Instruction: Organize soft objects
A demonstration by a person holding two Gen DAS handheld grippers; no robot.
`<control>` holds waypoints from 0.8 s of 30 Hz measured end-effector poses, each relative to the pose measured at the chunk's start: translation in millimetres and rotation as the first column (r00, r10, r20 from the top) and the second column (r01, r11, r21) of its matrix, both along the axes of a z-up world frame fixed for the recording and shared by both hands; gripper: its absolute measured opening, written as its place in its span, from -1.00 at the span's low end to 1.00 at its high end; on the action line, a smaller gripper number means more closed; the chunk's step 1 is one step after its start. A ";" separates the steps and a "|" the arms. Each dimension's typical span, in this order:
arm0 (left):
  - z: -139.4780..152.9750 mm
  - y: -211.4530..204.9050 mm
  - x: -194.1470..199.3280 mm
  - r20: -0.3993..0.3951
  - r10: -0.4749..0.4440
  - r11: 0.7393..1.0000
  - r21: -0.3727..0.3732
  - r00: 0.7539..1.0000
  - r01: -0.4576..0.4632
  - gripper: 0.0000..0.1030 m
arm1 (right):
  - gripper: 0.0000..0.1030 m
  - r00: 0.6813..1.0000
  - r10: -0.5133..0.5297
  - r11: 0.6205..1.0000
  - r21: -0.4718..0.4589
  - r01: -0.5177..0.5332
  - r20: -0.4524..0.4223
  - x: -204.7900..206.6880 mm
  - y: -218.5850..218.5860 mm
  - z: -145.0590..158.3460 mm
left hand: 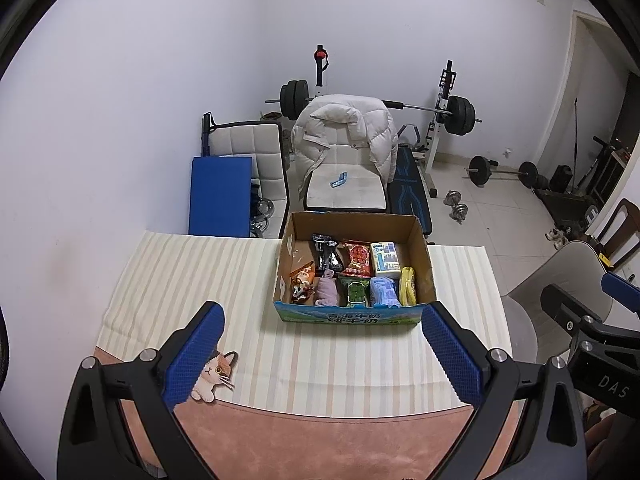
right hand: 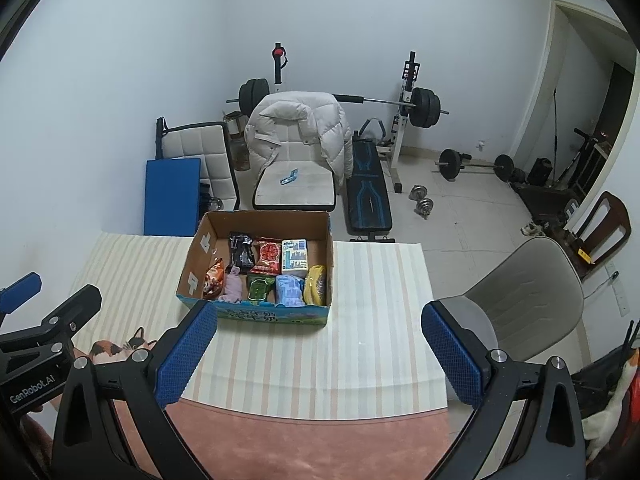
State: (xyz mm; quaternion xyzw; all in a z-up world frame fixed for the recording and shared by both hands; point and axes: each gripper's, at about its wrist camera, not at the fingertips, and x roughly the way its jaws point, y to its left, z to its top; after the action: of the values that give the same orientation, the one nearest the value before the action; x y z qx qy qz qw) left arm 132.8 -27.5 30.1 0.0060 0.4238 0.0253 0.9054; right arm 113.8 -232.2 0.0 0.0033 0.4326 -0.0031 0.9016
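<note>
An open cardboard box (left hand: 424, 256) (right hand: 200, 248) stands at the far edge of a table under a striped cloth (left hand: 320, 364) (right hand: 360, 344). Inside lie soft packs in two rows: a black pack (left hand: 326, 254), a red snack bag (left hand: 357, 258), a white tissue pack (left hand: 385, 259), an orange bag (left hand: 302, 282), a pink cloth (left hand: 326, 292), a green pack (left hand: 356, 293), a blue tissue pack (left hand: 383, 291) and a yellow item (left hand: 407, 286). My left gripper (left hand: 320, 356) and right gripper (right hand: 320, 352) are open and empty, held above the near table, well short of the box.
A cat-shaped sticker (left hand: 214, 374) lies on the pink mat (left hand: 320, 440) at the near left. Behind the table stand a chair with a white jacket (left hand: 340, 132), a blue pad (left hand: 220, 196), a weight bench and barbells. A beige chair (right hand: 532, 292) stands to the right.
</note>
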 end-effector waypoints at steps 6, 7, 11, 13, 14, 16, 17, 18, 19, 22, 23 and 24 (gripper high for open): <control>1.9 -1.7 -0.3 0.002 -0.003 1.000 -0.001 1.000 0.003 0.97 | 1.00 1.000 -0.009 1.000 -0.005 0.009 0.005 -0.3 -2.5 2.6; 2.5 -2.3 -0.1 0.002 -0.004 1.000 0.000 1.000 0.004 0.97 | 1.00 1.000 -0.009 1.000 -0.005 0.009 0.006 -0.6 -3.0 3.1; 3.4 -2.9 0.2 0.002 -0.006 1.000 0.000 1.000 0.006 0.97 | 1.00 1.000 -0.012 1.000 -0.010 0.012 0.009 -1.6 -4.2 4.3; 3.7 -2.9 0.1 0.001 -0.007 1.000 -0.002 1.000 0.007 0.97 | 1.00 1.000 -0.012 1.000 -0.011 0.012 0.009 -1.6 -4.6 4.7; 4.2 -3.2 0.3 0.001 -0.009 1.000 -0.002 1.000 0.009 0.97 | 1.00 1.000 -0.013 1.000 -0.014 0.013 0.012 -1.7 -4.8 4.9; 4.4 -3.3 0.4 0.002 -0.007 1.000 -0.002 1.000 0.007 0.97 | 1.00 1.000 -0.017 1.000 -0.017 0.018 0.014 -2.1 -5.8 5.8; 4.3 -3.3 0.4 0.001 -0.008 1.000 -0.003 1.000 0.008 0.97 | 1.00 1.000 -0.018 1.000 -0.016 0.019 0.015 -2.4 -6.7 5.9; 4.9 -4.0 0.7 0.000 -0.009 1.000 -0.003 1.000 0.009 0.97 | 1.00 1.000 -0.017 1.000 -0.018 0.017 0.014 -1.7 -6.8 6.3; 4.6 -4.2 0.6 0.000 -0.009 1.000 -0.002 1.000 0.009 0.97 | 1.00 1.000 -0.017 1.000 -0.019 0.017 0.015 -1.8 -7.0 6.4; 4.8 -5.1 1.1 0.000 -0.010 1.000 -0.003 1.000 0.010 0.97 | 1.00 1.000 -0.017 1.000 -0.020 0.017 0.015 -1.7 -7.6 6.9; 4.1 -4.4 0.5 0.001 -0.010 1.000 -0.002 1.000 0.010 0.97 | 1.00 1.000 -0.017 1.000 -0.020 0.018 0.015 -2.0 -7.9 7.1; 4.7 -5.3 1.0 0.002 -0.011 1.000 -0.002 1.000 0.011 0.97 | 1.00 1.000 -0.017 1.000 -0.020 0.018 0.016 -1.8 -7.6 7.0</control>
State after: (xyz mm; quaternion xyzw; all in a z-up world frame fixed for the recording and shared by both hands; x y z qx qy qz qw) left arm 133.8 -32.8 34.8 0.0073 0.4229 0.0199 0.9059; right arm 112.0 -239.8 7.0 -0.0018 0.4254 -0.0153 0.9049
